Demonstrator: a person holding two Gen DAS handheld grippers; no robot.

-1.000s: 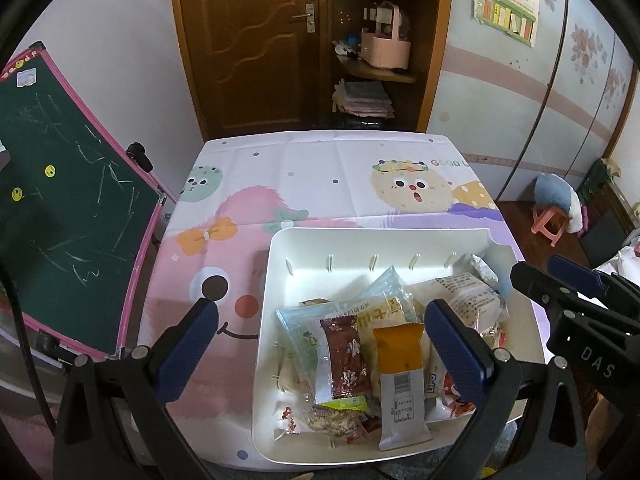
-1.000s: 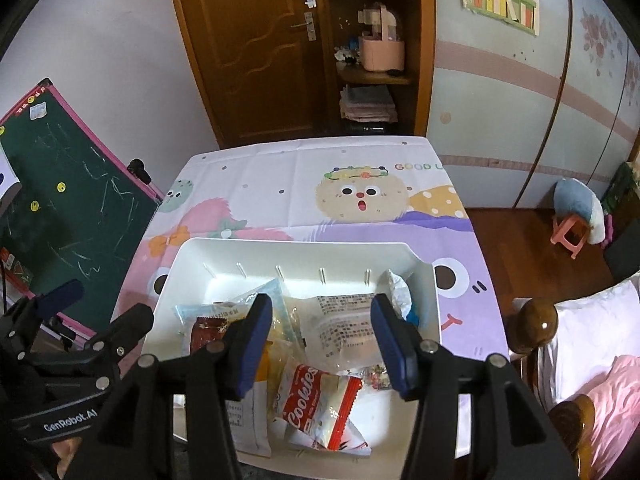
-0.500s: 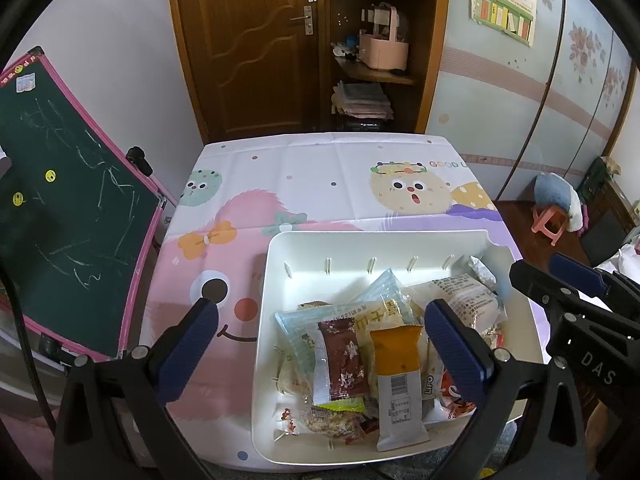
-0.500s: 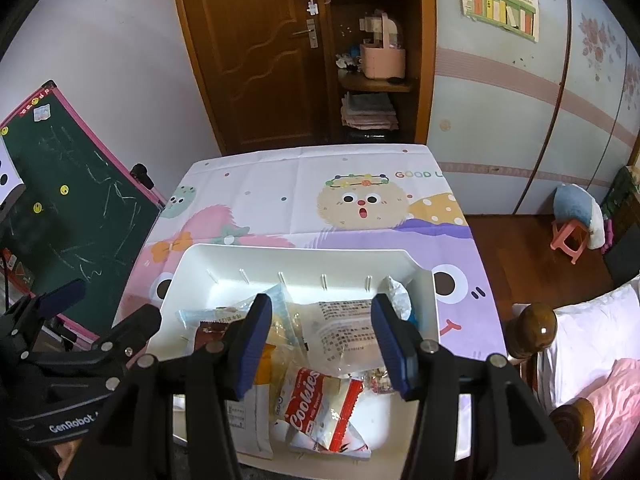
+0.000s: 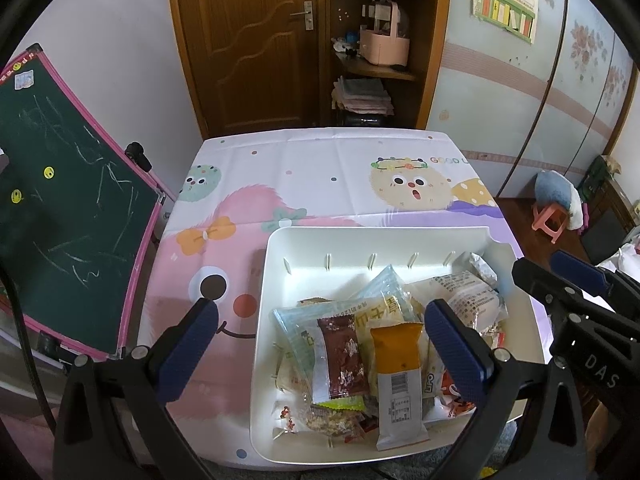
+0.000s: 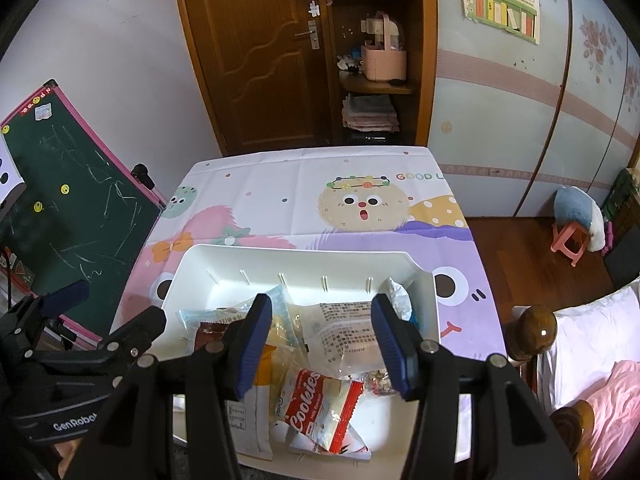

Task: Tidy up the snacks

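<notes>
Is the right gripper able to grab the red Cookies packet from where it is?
Probably yes. The right gripper is open and hangs right above the Cookies packet, which lies on top of the pile at the near end of the white tray. Nothing covers it, so the way down looks free.

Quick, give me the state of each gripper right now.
Left gripper: open, holding nothing, above the near-left part of the white tray.
Right gripper: open, holding nothing, above the snack packets in the tray.
</notes>
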